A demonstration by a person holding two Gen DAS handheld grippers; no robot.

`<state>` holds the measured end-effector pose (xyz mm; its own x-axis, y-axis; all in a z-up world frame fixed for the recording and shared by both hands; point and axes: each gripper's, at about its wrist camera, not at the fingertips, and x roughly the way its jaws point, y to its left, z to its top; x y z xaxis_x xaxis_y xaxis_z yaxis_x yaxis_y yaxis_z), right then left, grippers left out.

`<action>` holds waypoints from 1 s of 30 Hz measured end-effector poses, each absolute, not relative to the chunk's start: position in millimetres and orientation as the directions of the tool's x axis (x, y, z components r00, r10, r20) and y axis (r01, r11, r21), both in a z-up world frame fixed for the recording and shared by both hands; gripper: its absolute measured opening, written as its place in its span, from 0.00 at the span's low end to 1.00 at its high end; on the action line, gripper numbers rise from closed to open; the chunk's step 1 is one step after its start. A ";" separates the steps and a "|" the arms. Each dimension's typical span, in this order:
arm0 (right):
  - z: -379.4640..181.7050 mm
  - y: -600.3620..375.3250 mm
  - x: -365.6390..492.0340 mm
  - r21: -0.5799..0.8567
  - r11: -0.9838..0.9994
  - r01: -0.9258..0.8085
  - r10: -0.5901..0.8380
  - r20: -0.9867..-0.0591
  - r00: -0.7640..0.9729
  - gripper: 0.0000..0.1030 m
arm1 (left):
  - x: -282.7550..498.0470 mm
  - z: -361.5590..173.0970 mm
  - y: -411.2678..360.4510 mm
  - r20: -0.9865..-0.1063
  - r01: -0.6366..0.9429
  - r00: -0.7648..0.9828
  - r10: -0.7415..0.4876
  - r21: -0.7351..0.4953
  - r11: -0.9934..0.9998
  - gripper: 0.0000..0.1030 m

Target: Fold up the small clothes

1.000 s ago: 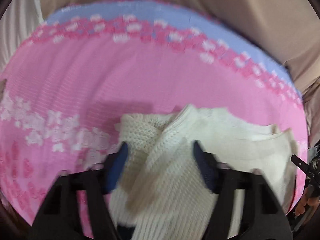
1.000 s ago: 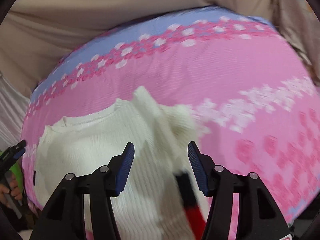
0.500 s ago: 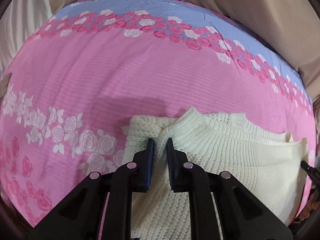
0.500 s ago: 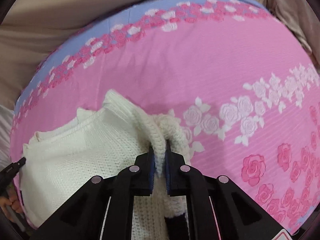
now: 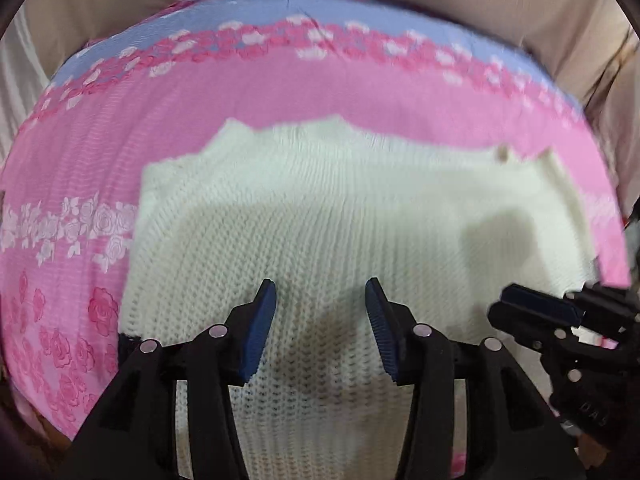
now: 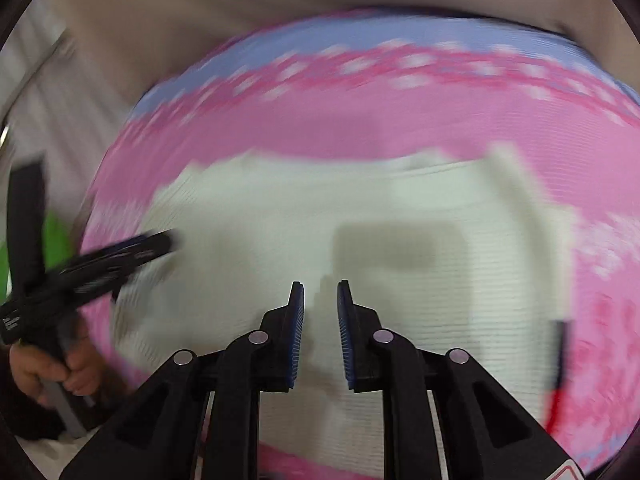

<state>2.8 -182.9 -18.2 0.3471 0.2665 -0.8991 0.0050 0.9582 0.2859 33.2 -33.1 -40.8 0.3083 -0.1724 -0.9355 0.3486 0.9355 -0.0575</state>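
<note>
Our left gripper [image 5: 320, 308] has its blue-padded fingers [image 5: 262, 322] spread wide and empty above the cream chunky-knit sweater [image 5: 340, 216]; our right gripper [image 6: 320, 312] shows a narrow gap with nothing between the pads. The sweater lies flat on the pink rose-printed bedsheet [image 5: 80, 168], its far edge towards the blue border. We judge it soft, light and floppy, likely to sag and stretch, so we would pinch a doubled edge or corner. White lettering on the left gripper's body is too blurred to read.
</note>
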 end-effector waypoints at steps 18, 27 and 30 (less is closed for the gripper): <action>-19.6 -324.3 -18.3 0.299 0.882 0.364 0.122 -0.892 0.436 0.06 | 45.0 -37.5 -25.2 -0.932 0.337 0.351 -0.092 0.034 0.941 0.43; -54.6 -380.4 12.2 0.259 0.829 0.495 0.056 -0.920 0.388 0.00 | 56.2 -42.1 -22.4 -0.936 0.328 0.335 -0.109 0.007 0.945 0.46; -36.2 -397.0 -3.4 0.266 0.797 0.542 0.023 -0.911 0.412 0.00 | 51.8 -29.0 -6.8 -0.930 0.280 0.334 -0.155 -0.059 0.958 0.46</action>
